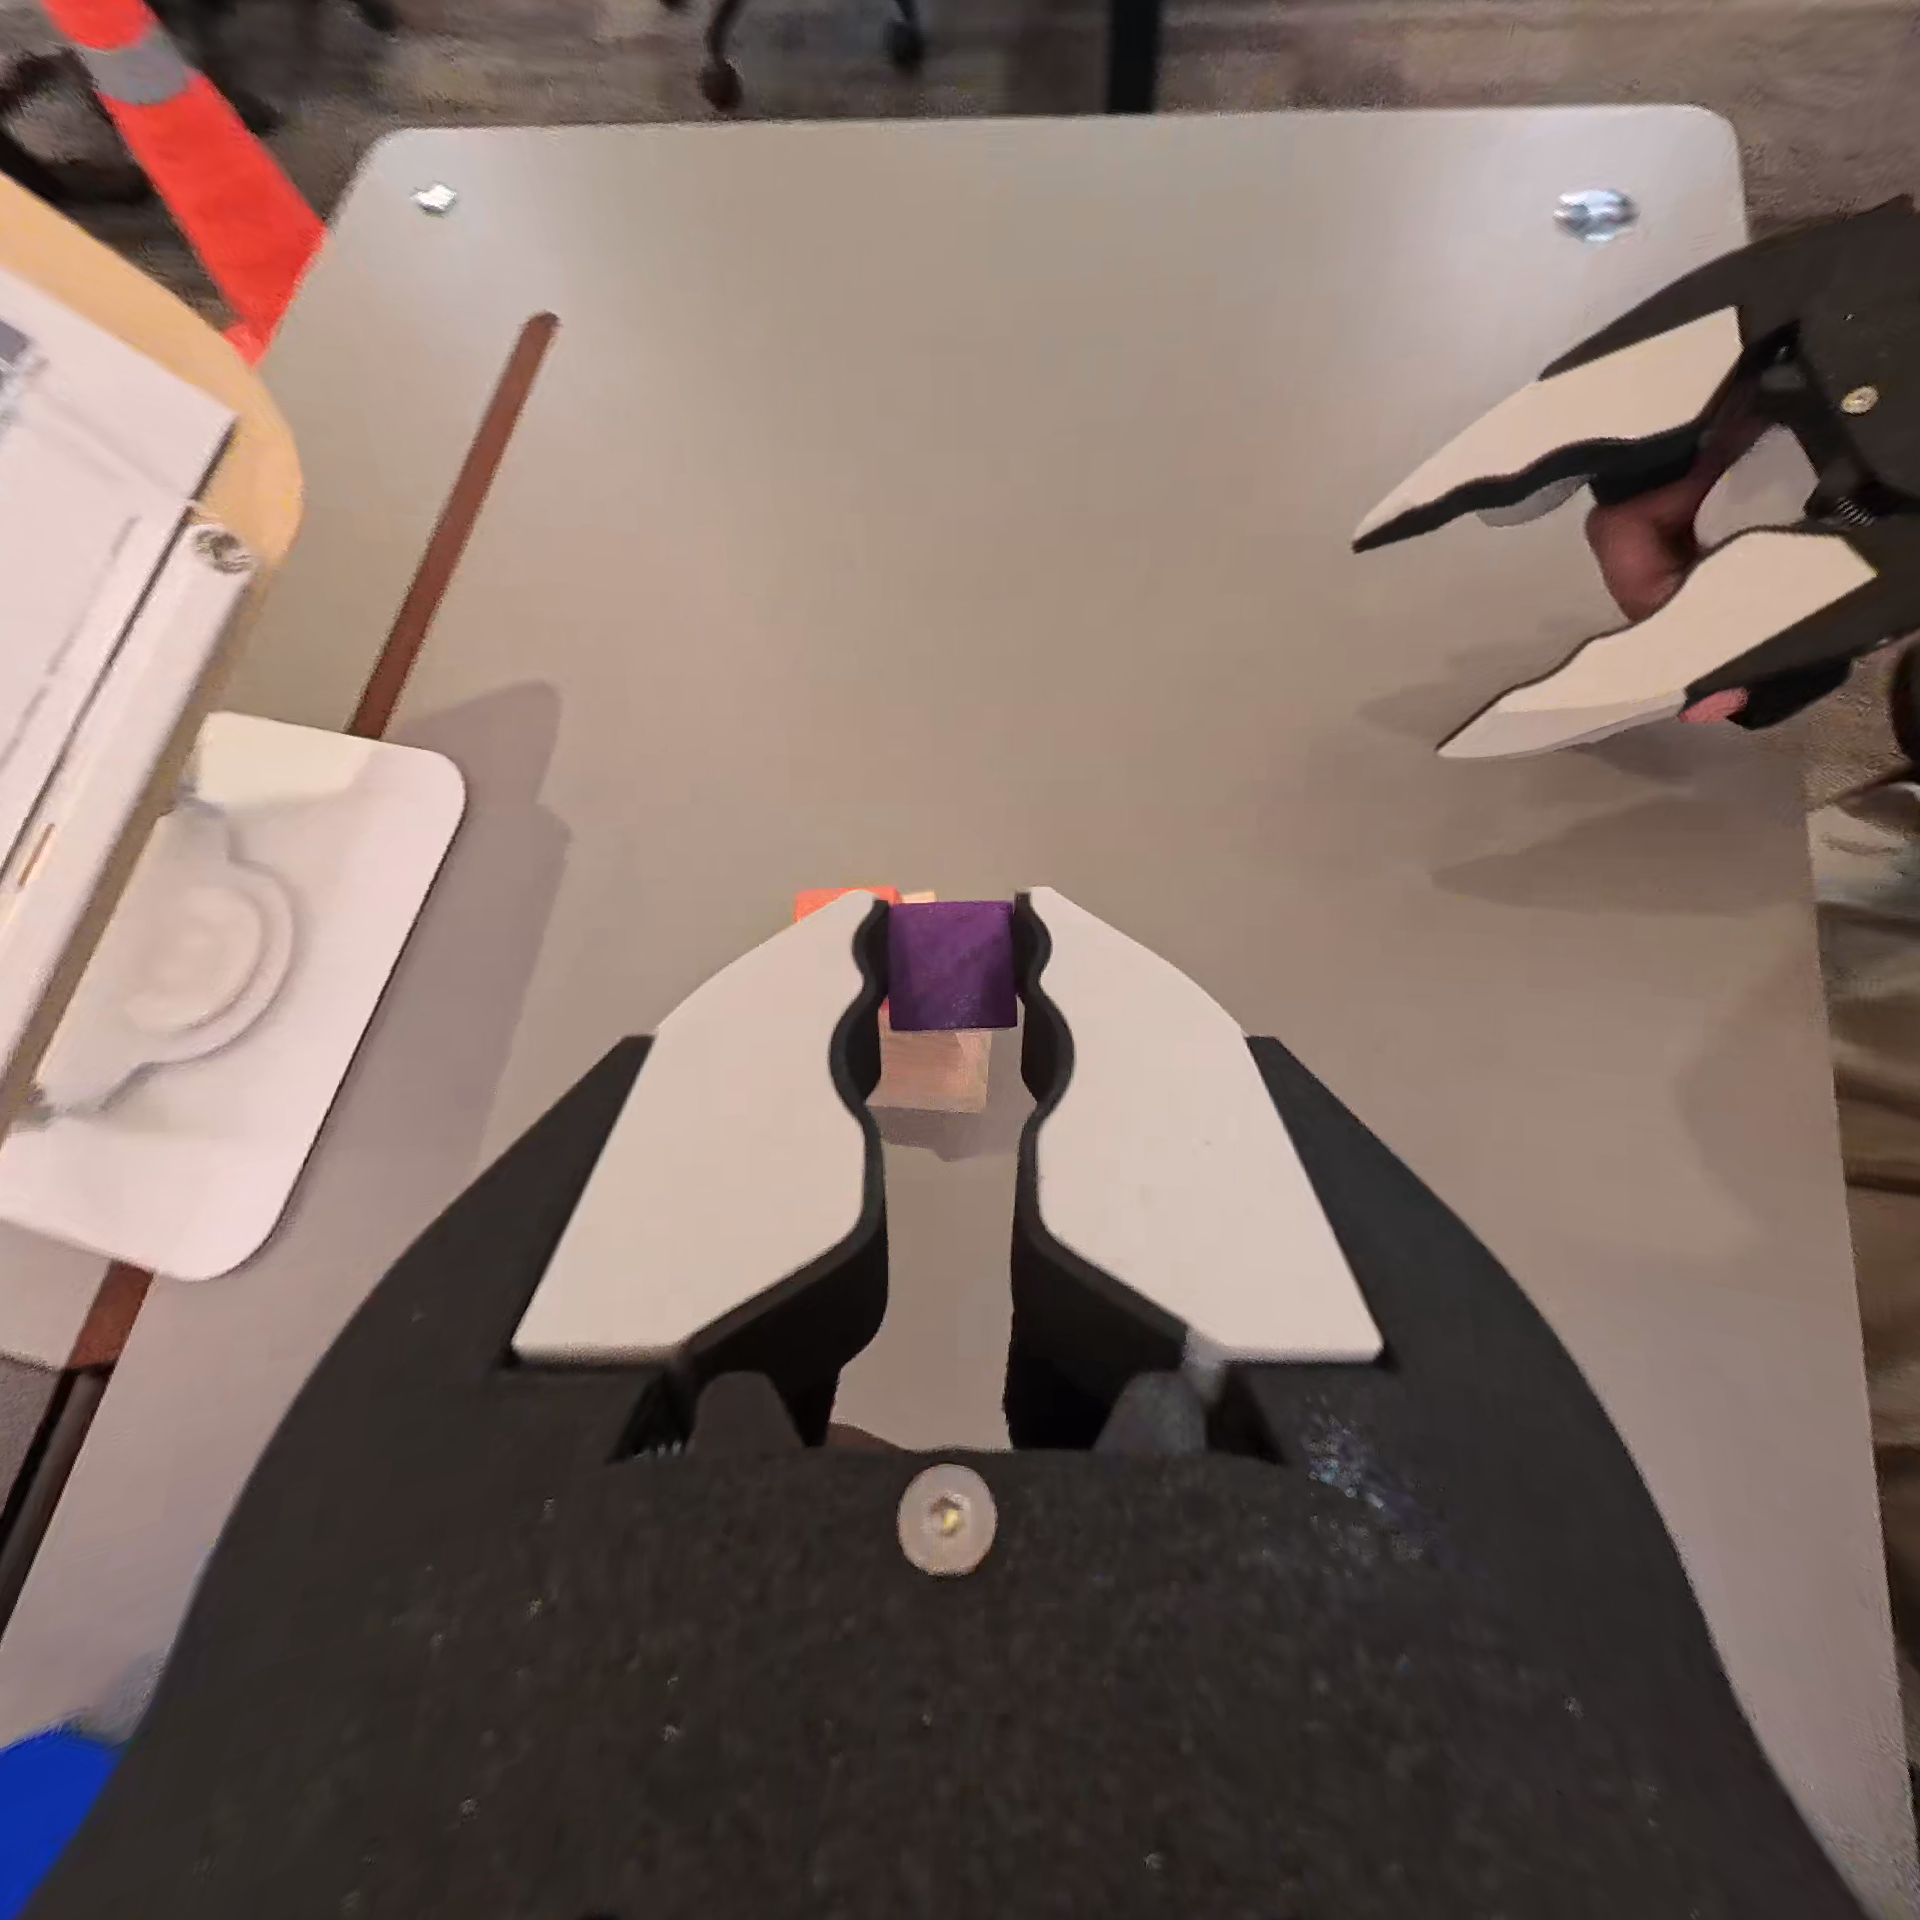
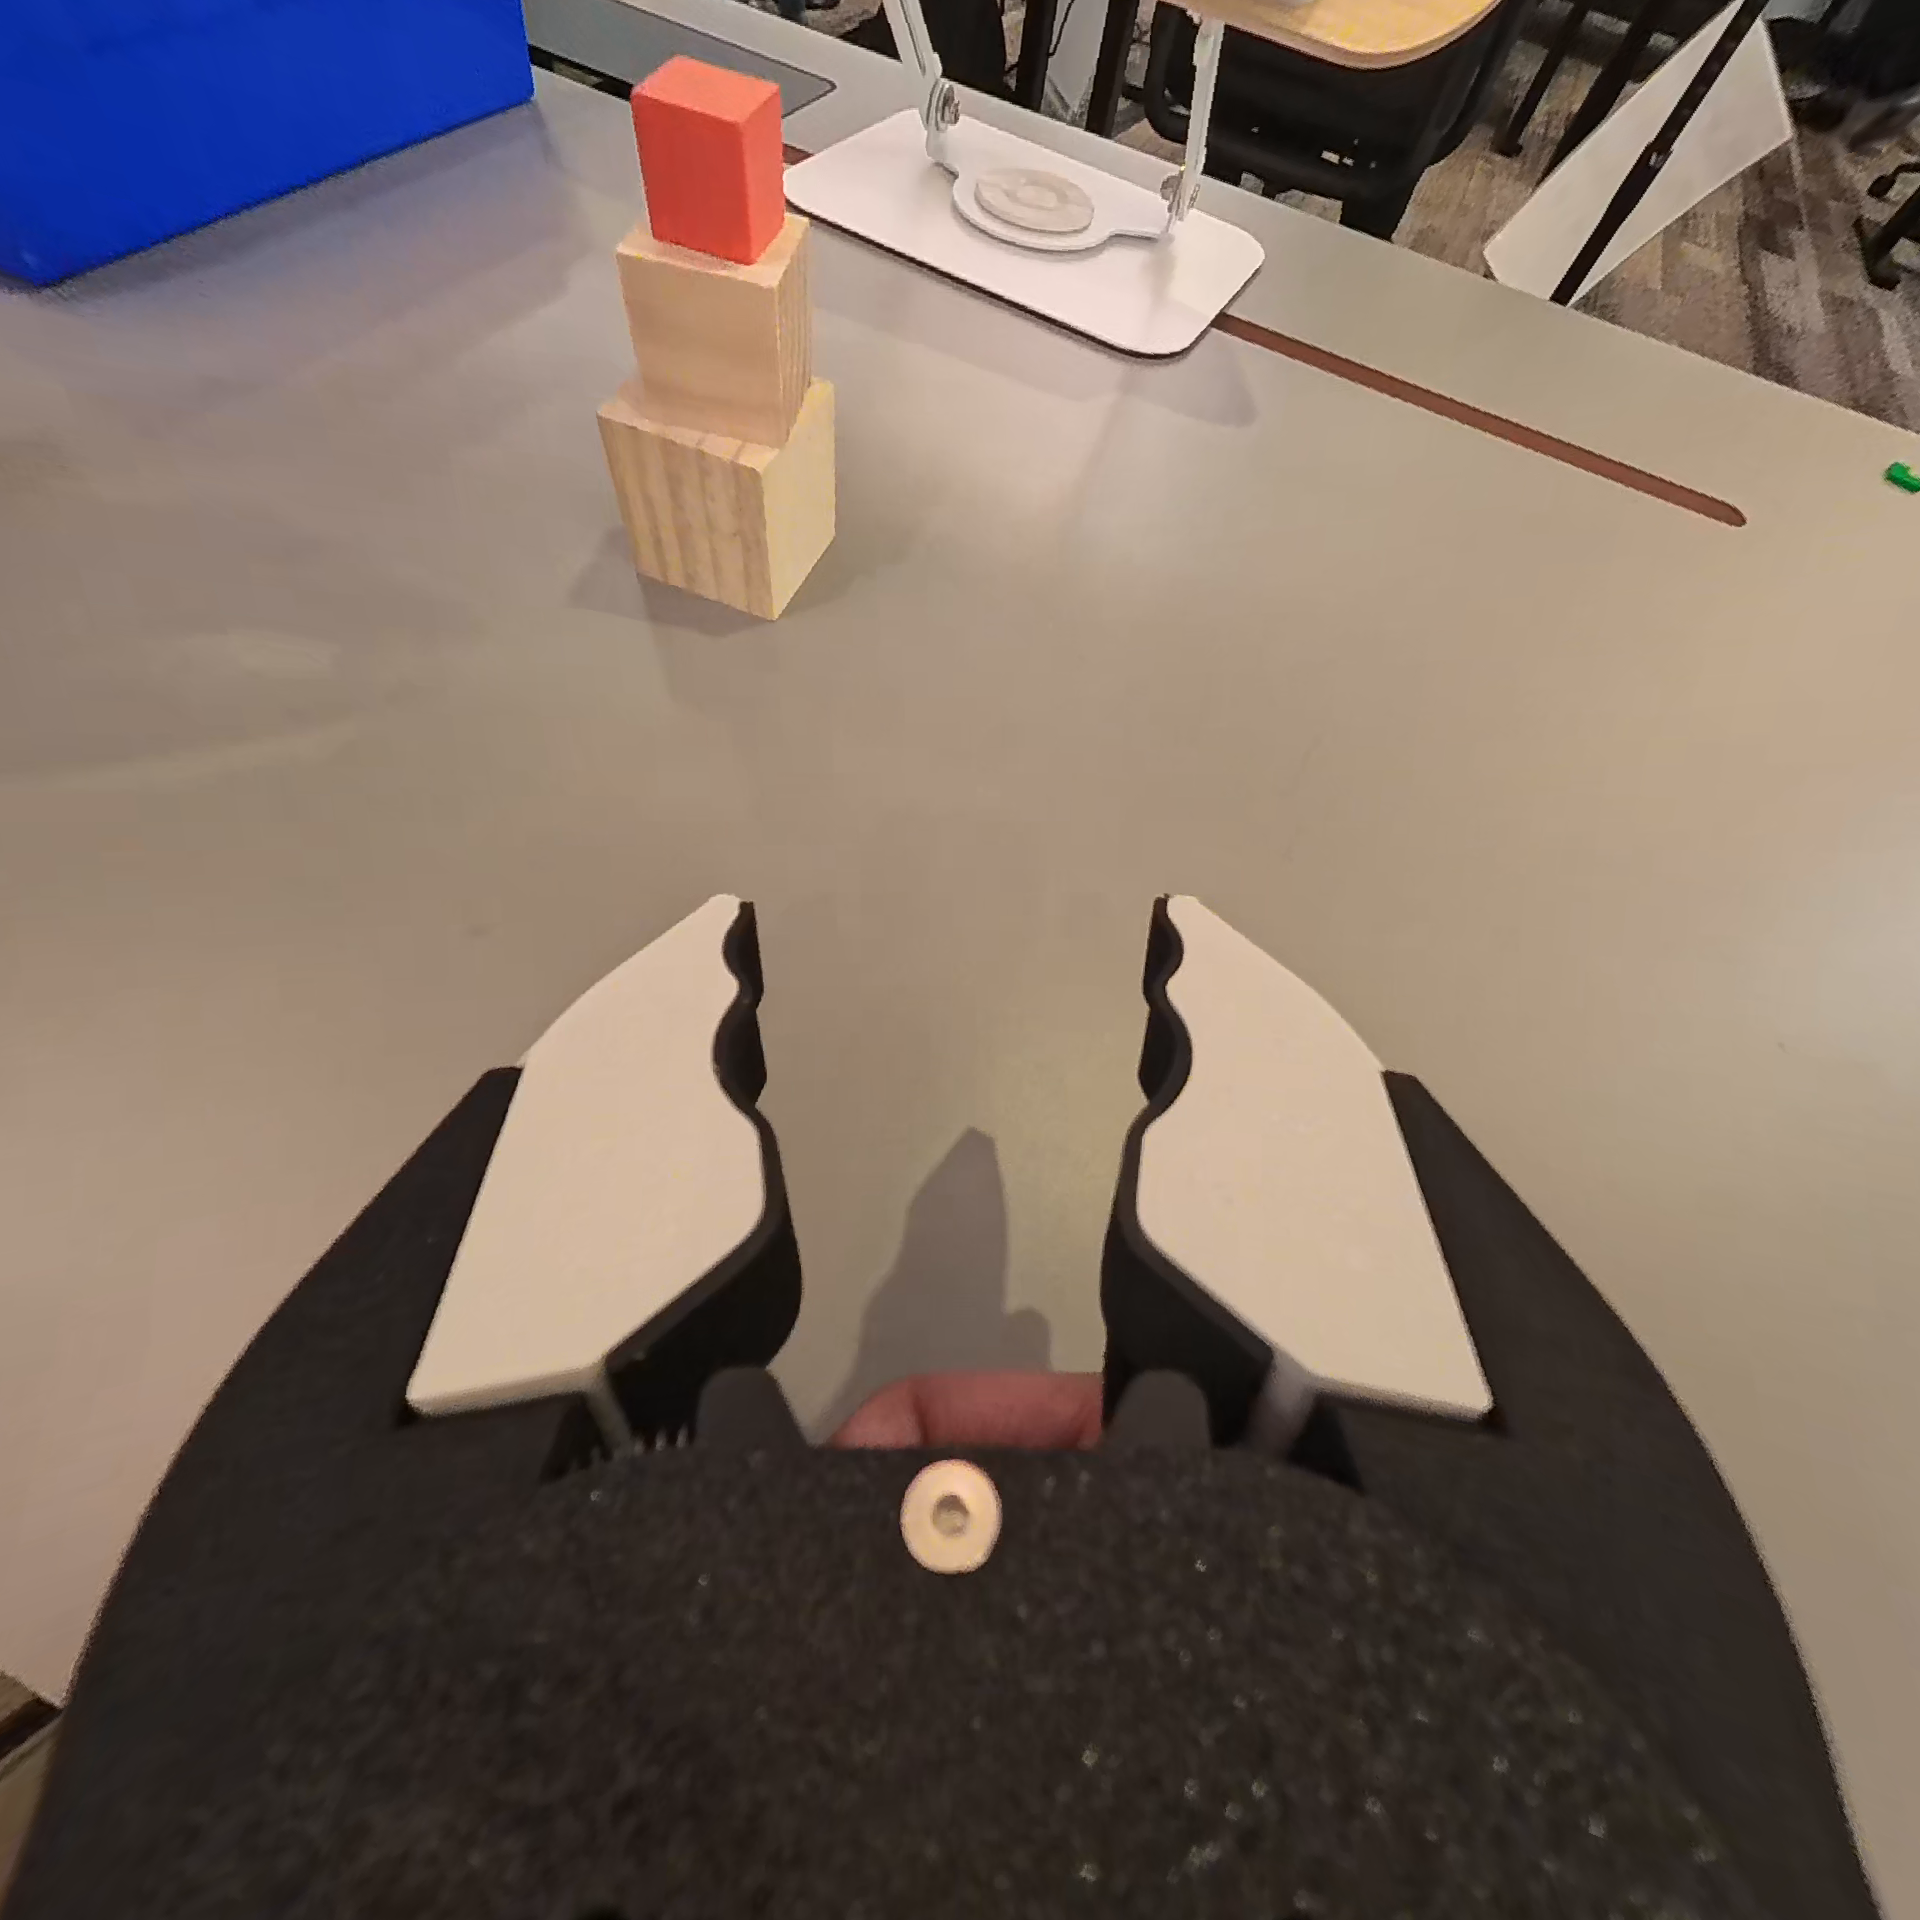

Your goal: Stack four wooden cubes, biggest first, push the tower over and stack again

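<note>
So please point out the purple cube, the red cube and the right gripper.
purple cube (image 1: 950,964): left wrist view, top face.
red cube (image 2: 710,166): right wrist view, front face.
right gripper (image 2: 953,914): right wrist view, between fingertips.

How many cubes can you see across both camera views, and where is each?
4. Three form a tower on the table: large wooden cube at the bottom, smaller wooden cube on it, red cube on top. The purple cube is held in the left gripper.
</note>
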A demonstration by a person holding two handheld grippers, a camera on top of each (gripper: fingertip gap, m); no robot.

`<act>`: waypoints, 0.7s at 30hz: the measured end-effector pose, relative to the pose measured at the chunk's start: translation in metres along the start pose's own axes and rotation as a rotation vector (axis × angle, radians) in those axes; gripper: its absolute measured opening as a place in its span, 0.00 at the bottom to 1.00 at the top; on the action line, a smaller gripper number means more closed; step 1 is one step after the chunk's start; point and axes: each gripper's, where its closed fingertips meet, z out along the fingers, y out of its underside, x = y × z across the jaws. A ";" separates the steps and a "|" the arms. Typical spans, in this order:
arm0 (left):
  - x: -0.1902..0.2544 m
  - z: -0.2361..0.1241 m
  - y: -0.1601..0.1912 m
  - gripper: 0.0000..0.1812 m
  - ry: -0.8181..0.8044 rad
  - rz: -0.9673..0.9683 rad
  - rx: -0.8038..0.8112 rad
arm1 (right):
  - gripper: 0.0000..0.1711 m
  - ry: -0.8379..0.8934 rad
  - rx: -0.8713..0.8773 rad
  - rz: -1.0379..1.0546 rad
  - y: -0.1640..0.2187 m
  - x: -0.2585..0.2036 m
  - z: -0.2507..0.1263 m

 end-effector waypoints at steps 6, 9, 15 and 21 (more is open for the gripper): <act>-0.017 0.023 0.007 0.12 0.096 0.039 -0.142 | 0.41 -0.006 0.002 0.002 0.000 0.002 0.001; -0.025 0.029 0.008 0.12 0.114 0.026 -0.159 | 0.41 -0.009 -0.001 0.007 0.002 0.003 0.002; -0.030 0.039 0.011 0.12 0.167 -0.033 -0.164 | 0.40 -0.011 -0.006 0.012 0.004 0.004 0.002; -0.027 0.043 0.018 0.12 0.188 -0.053 -0.166 | 0.40 -0.014 -0.010 0.014 0.006 0.006 0.003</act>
